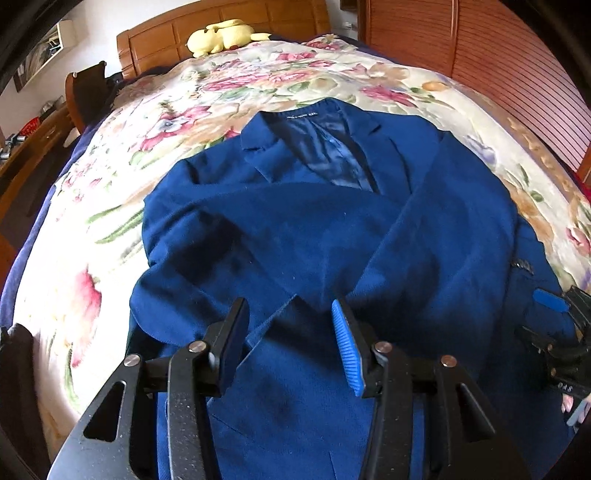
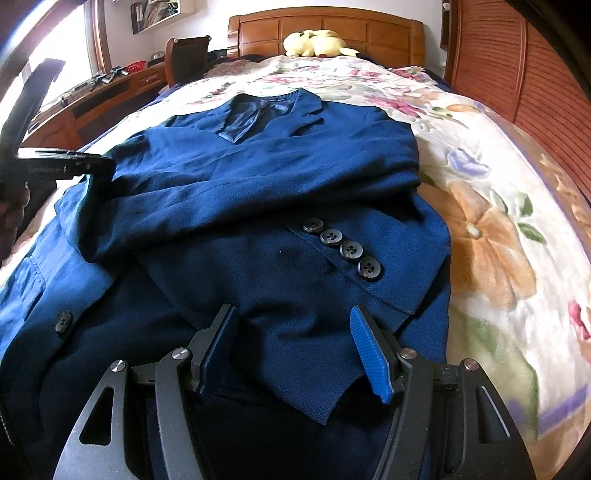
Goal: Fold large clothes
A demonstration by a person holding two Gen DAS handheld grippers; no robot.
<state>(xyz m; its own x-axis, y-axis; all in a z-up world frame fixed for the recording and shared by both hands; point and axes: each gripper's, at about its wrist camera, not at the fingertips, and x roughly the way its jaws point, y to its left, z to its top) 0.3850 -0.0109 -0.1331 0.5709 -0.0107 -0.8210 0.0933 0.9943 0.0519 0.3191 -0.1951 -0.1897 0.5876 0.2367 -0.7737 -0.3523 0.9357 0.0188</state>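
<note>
Right now a big blue jacket (image 2: 280,206) lies flat on the bed (image 2: 491,229), on top of a flowery blanket (image 1: 207,110), with its collar (image 1: 317,114) pointing to twelve o'clock, toward the wooden headboard (image 2: 325,29) and a yellow plush toy (image 2: 317,42). Both sleeves are folded across the chest, and one cuff with four dark buttons (image 2: 341,249) sits at about two o'clock from the right claw (image 2: 295,350). The right claw hangs just over the bottom part of the jacket with its jaws apart, and I can not see it pinching anything. The left claw (image 1: 291,339) is also let go, its jaws apart, with a pointy cloth corner (image 1: 284,310) lying between them but not squeezed. The jacket looks soft and floppy, but thick and a bit heavy, so it will likely sag and slide if only one spot is lifted. The shiny lining (image 1: 340,155) near the collar looks slippery, so that is a bad place to grab. I think the best places to take hold are the two bottom corners of the hem, at about five and seven o'clock of the jacket, one for each claw. Then the bottom could be lifted evenly up toward the collar. The buttons are hard, so pinch the cloth beside them.
</note>
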